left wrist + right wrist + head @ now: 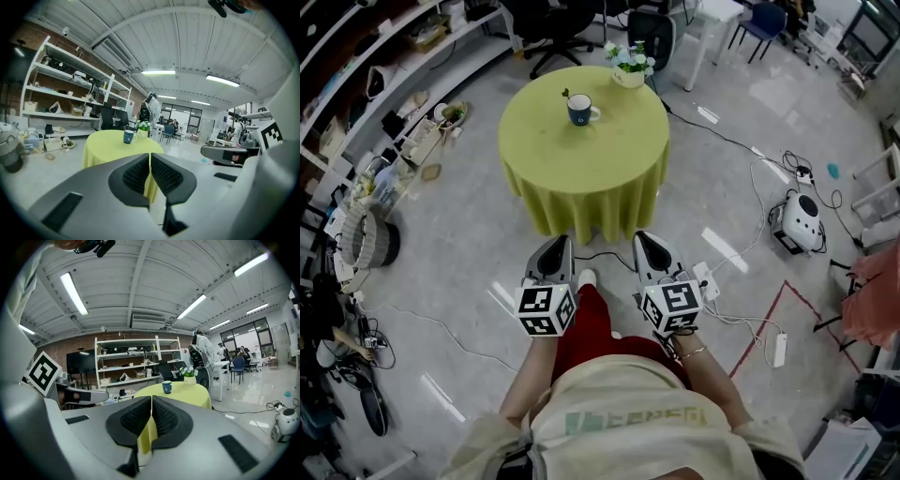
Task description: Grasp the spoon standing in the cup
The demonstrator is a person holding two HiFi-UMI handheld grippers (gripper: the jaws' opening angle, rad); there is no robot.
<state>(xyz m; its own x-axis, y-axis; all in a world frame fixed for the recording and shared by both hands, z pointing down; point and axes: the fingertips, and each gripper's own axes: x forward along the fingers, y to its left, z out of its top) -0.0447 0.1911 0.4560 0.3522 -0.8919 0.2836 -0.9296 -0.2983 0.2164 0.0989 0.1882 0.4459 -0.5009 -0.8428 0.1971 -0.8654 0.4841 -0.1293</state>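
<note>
Well back from the table, the person holds both grippers low over the floor, side by side and pointing toward the table. The left gripper has its jaws pressed together with nothing between them; in the left gripper view the two black ribbed pads meet along a thin line. The right gripper is the same, with its jaws together and nothing held. Each gripper shows at the edge of the other's view.

The table is round, under a yellow-green cloth that hangs down toward the floor. The cup is dark blue with a pale handle on its right. It stands upright on the far half of the table, a little left of centre. The spoon stands in the cup, with its handle leaning up and to the far left over the rim. Both grippers are well apart from the cup and spoon.

Flowers in a pale pot sit at the table's far edge, to the right of the cup, near it but not touching.

Shelves run along the left side, with clutter on the floor beside them. A white machine sits on the floor to the right, with cables around it.
</note>
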